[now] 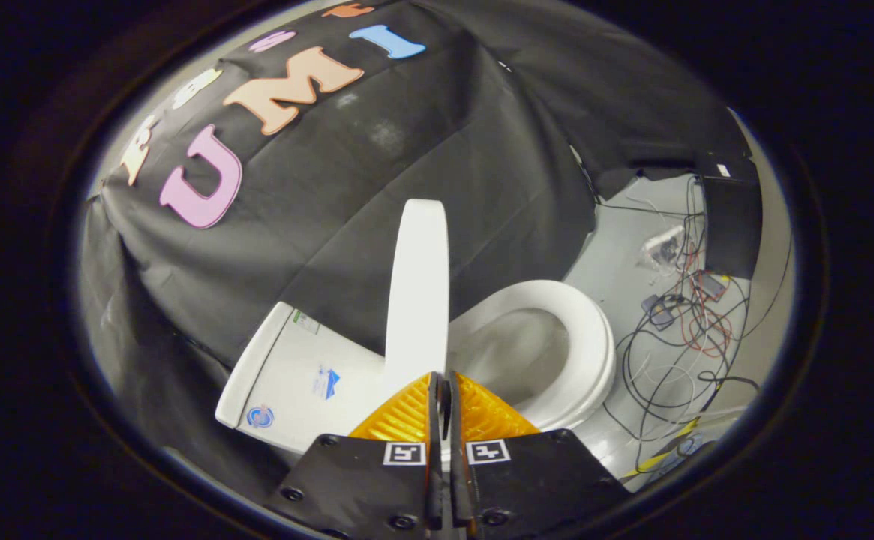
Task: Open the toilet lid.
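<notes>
Right now my gripper (444,394) has its two fingers drawn together with only a thin slit between them, and whether they pinch anything I cannot tell. The toilet lid (418,285) stands raised just ahead of the fingertips, seen nearly edge-on, its lower end dropping behind them. To the lid's right lies the seat (594,352), down on the bowl and uncovered. To its left sits the tank (294,375) against the black cloth wall (421,127). Beyond the seat, a tangle of cables (677,330) sprawls over the pale floor (617,247).
</notes>
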